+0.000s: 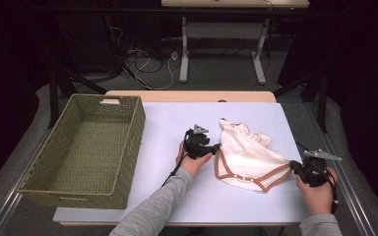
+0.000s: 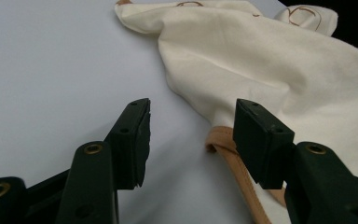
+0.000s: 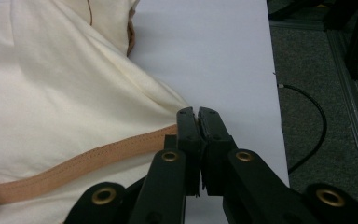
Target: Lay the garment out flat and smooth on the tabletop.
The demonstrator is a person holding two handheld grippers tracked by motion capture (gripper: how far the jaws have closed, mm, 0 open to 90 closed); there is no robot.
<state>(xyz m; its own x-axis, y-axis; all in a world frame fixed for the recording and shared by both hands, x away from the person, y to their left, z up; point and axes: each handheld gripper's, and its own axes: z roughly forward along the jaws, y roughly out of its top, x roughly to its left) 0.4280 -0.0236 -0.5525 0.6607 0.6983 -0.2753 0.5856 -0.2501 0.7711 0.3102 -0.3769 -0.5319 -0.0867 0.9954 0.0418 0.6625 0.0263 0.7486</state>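
White tabletop [image 1: 177,118] carries a soft, light cream bodysuit [image 1: 246,152]. Right gripper [image 3: 198,114] pinches its tan hem corner; left gripper [image 2: 191,135], jaws half-open, straddles the opposite trim [image 2: 223,144], a good hold.

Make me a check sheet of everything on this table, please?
Surface: white table top, flat.
Job's things: cream baby bodysuit with tan trim, lying crumpled.
Clutter: green woven basket at the left, nothing in it.
Grippers: left gripper open, tan trim between its jaws; right gripper shut on the bodysuit's trimmed corner.
Cables: black cable trailing off the table edge.
Surroundings: dark room, white desk legs, floor wires.
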